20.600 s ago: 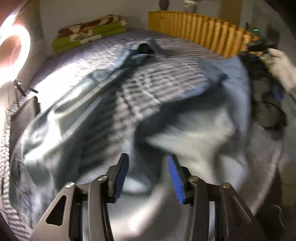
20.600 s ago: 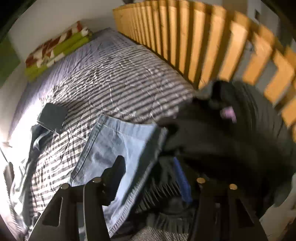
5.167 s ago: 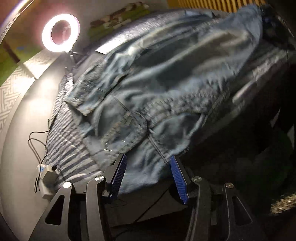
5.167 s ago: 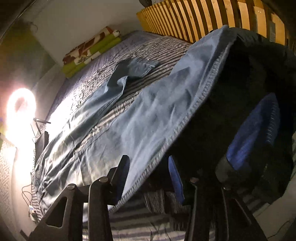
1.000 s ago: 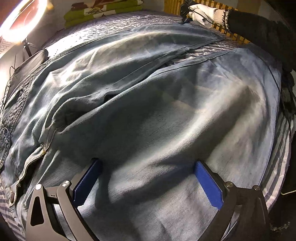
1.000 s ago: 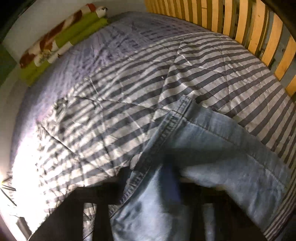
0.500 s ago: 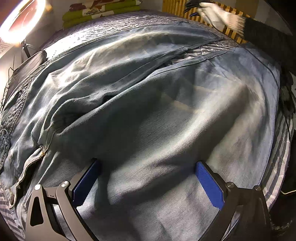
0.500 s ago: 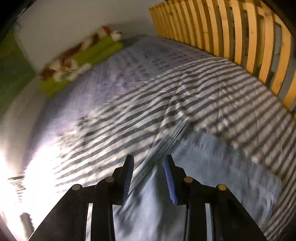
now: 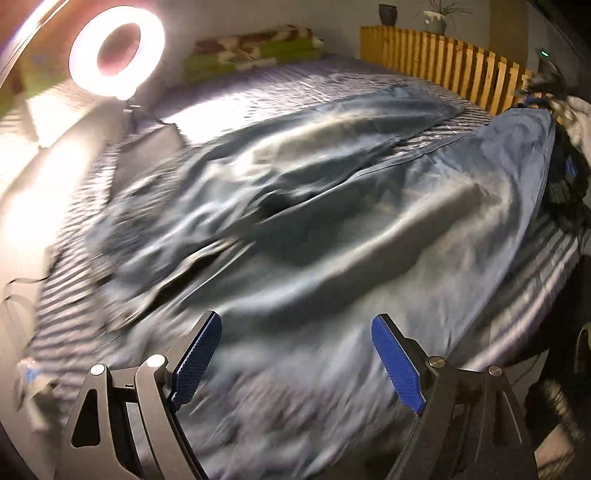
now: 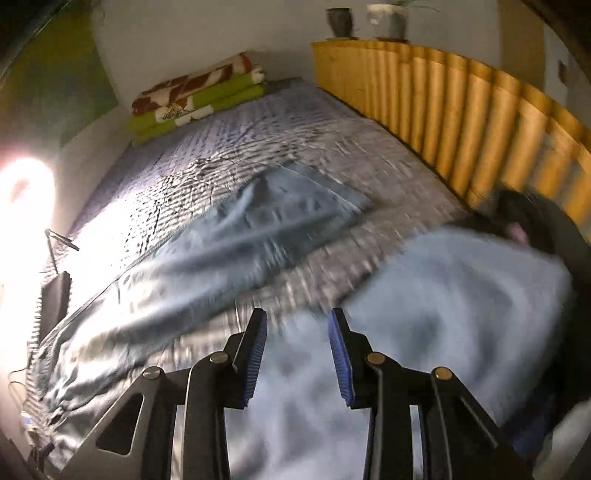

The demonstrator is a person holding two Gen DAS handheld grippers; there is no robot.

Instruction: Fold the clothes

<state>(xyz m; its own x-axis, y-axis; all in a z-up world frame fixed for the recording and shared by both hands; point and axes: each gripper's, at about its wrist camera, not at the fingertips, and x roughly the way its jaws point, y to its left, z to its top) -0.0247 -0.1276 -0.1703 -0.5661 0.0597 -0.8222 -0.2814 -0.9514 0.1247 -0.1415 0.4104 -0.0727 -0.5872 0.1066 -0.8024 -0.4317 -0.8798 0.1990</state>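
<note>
Across the wide bed with its grey-and-white striped quilt (image 10: 258,147) lies a pair of faded blue denim jeans (image 9: 332,240), spread nearly flat and covering most of the mattress, the two legs running away from the near edge with a strip of quilt showing between them. Along the bed's far side stands a slatted, yellow wooden headboard (image 10: 461,118), and against the back wall sits a folded green, red and white blanket stack (image 10: 199,99).

Over the near part of the denim hangs the left gripper (image 9: 295,354), a black two-finger tool with blue ribbed pads; its jaws are spread wide and nothing is between them. The right gripper (image 10: 297,354) hangs above the paler, nearer jeans leg, tilted down toward the cloth, its jaws set a moderate gap apart and also empty. Both views are smeared by motion blur.

Only the left wrist view shows the glowing ring lamp (image 9: 116,55) as a full ring beside the bed, a white-gloved hand (image 9: 576,114) at the right edge and the waist end of the jeans at the left. Only the right wrist view shows the far leg's hem lying on the quilt, a dark bundle of clothing (image 10: 546,225) by the headboard, and two pots (image 10: 365,22) on top of the headboard.
</note>
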